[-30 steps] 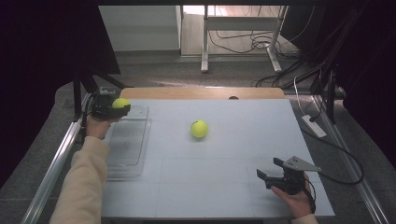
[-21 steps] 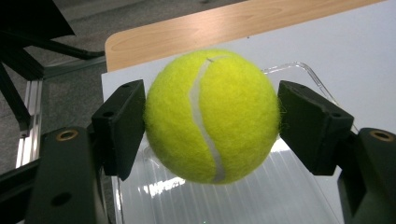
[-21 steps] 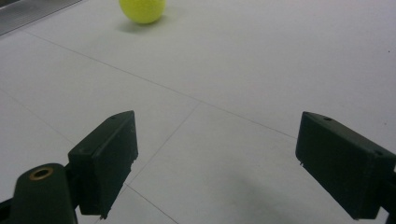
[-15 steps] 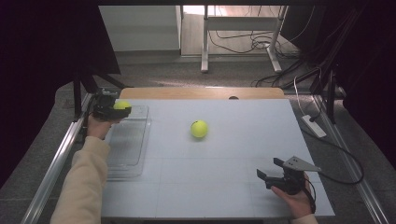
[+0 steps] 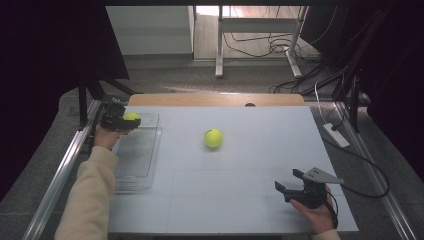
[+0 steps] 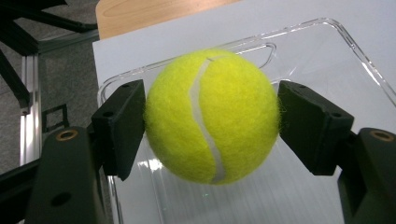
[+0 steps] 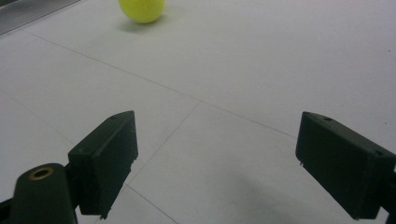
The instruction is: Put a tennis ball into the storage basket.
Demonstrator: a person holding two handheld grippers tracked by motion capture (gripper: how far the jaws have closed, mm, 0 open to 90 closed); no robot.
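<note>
From the high view I get a dim room with dark corners and bright light at the far doorway. The tabletop (image 5: 260,150) is evenly lit. The clear tray (image 6: 327,60) glints; near jaws look soft.

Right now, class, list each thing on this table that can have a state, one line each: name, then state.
Left gripper: shut on held tennis ball.
Held tennis ball: gripped, raised over the tray's far end.
Clear tray: upright, nothing lying in it.
Loose tennis ball: resting on the table, untouched.
Right gripper: open, holding nothing.
</note>
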